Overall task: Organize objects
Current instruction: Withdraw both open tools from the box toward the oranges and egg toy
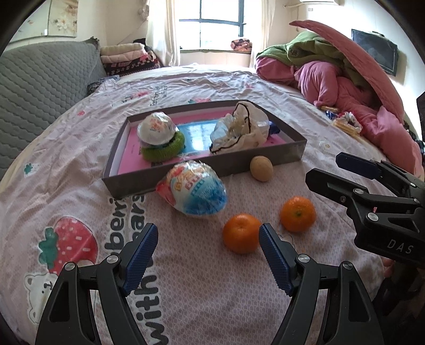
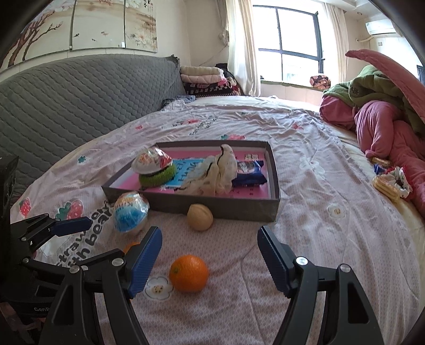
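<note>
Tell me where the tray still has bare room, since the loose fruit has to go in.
Free: the pink floor in the tray at its near right corner, in front of the blue snack packet, and a strip along the left wall beside the green ring. Crowded: the middle, under the crumpled bag, and the bedspread along the front wall, where the walnut and wrapped egg sit.

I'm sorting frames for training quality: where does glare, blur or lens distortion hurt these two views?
Left wrist view: the window is blown out white, the egg-shaped packet is slightly soft, and the tray edges bow from the fisheye. Right wrist view: the window is again overexposed, the bed bulges into a dome, the corners are vignetted black, and the orange is sharp.
</note>
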Tool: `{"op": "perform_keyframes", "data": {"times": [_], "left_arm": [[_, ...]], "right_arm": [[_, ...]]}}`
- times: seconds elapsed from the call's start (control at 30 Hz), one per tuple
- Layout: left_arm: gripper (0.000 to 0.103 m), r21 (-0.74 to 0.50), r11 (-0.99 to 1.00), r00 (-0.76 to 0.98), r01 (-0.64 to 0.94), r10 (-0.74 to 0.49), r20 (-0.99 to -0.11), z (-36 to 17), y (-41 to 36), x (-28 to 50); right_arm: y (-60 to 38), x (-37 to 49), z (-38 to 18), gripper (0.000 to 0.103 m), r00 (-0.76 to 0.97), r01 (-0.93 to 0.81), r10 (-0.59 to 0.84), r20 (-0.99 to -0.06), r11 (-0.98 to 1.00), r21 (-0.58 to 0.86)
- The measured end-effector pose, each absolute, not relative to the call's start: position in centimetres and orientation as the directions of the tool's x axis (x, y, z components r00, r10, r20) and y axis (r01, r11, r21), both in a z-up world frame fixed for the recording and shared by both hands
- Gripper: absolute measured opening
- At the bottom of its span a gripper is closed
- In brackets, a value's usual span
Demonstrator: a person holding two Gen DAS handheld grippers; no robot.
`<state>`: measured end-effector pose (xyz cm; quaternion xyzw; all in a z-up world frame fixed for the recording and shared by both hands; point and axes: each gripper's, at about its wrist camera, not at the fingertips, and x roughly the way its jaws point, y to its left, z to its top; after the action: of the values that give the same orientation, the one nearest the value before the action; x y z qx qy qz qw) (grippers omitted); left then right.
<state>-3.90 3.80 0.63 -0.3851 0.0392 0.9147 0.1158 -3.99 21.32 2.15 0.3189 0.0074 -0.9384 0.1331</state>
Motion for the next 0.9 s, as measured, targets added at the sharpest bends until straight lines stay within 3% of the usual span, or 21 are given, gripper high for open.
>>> {"op": "perform_keyframes", "data": {"times": [0.77,0.9], "left_arm": [[0.079,-0.022,-0.95,-0.639,-0.311,0.226,-0.735,-1.7,5.1,-4.2],[0.079,-0.014,-0.943,-0.639,-0.333,0.237,-0.732,-2.1,5.6,-4.4]], "right_arm": [[20.7,-4.6,-1.0,0.073,-0.633,0.287,-0.281,-0.721,-0.951,0.118],[20.7,-4.9,-1.3,0.069,-0.622,0.29,-0.295,-0.725,-0.947,0.136]]}}
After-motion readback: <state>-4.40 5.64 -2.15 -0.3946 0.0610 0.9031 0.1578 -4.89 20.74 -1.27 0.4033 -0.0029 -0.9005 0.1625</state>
